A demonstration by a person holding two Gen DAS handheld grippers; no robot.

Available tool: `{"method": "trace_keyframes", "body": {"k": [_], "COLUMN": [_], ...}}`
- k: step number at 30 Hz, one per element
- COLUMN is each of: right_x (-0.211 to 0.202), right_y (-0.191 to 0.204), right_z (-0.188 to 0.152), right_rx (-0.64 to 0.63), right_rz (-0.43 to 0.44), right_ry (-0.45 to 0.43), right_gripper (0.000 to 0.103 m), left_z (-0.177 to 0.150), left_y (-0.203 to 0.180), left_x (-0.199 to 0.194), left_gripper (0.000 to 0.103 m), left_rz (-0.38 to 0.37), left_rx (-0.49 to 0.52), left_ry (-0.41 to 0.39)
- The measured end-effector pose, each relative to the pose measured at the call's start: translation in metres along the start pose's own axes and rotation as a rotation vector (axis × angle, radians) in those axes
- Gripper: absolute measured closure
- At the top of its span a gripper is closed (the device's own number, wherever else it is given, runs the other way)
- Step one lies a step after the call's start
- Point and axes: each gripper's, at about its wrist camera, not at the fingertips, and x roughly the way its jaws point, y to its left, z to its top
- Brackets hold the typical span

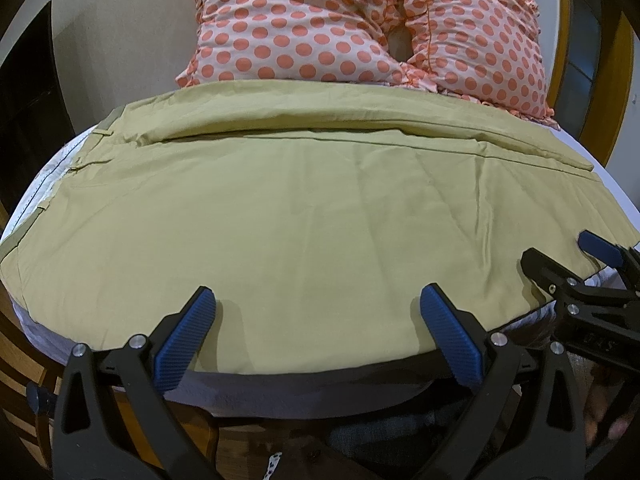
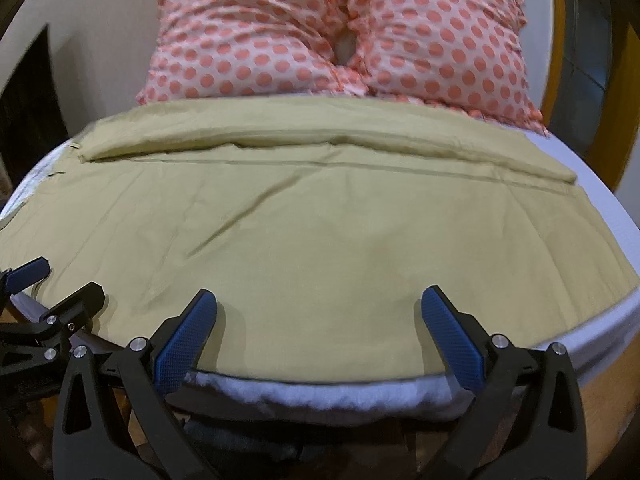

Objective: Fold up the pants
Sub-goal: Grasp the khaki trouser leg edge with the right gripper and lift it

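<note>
1 pants, 2 grippers, seemingly 2 pillows.

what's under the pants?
Under the pants a white mattress shows along the near edge and at the right. The surface below the middle is covered by fabric, so unseen.

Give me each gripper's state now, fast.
Left gripper: open, holding nothing, at the near edge of the pants.
Right gripper: open, holding nothing, at the same edge.

white bed, polka-dot pillows, beige wall, yellow wooden frame.
</note>
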Motion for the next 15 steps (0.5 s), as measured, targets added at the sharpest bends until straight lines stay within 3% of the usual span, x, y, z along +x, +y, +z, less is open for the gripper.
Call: {"method": "trace_keyframes", "body": {"k": [3,6,8,10,11,13,15], "right_x": [0.005,-0.004,0.002,0.026,0.045,0.093,0.142], "right_y": [-0.029,-0.079,-0.12,-0.154,-0.172,-0.202,-0.232], "right_z": [0.027,0.078,0.12,0.158,0.176,0.207,0.227], "right_rx": [0.035,0.17,0.285,0.377,0.417,0.488,0.567], "right_rz": [-0.004,-0.039,-0.096,-0.16,-0.185,-0.274,-0.325], "right_ry": [0.009,-0.072,-0.107,-0.07,-0.034,0.079,0.183], "right_gripper": [0.001,0.001,0.001,0.004,0.008,0.035,0.042], "left_z": [0.008,0.007,0.017,0.025,0.03,0.036,0.038], "left_y": [0.0,0.016,0.024,0.031,0.033,0.035,0.036], "left_x": [-0.008,0.002,0.002,0.003,0.005,0.008,0.01], "left_gripper": [0.002,0.002,0.002,0.002,0.002,0.002,0.002], "left_rz": [-0.014,0.002,-0.01,-0.03,-0.043,-0.052,-0.054], "left_rx": [0.009,-0.012,-0.037,-0.061,-0.072,-0.08,-0.08], "left_ry": [0.012,-0.02,-0.045,-0.063,-0.072,-0.078,-0.084]}}
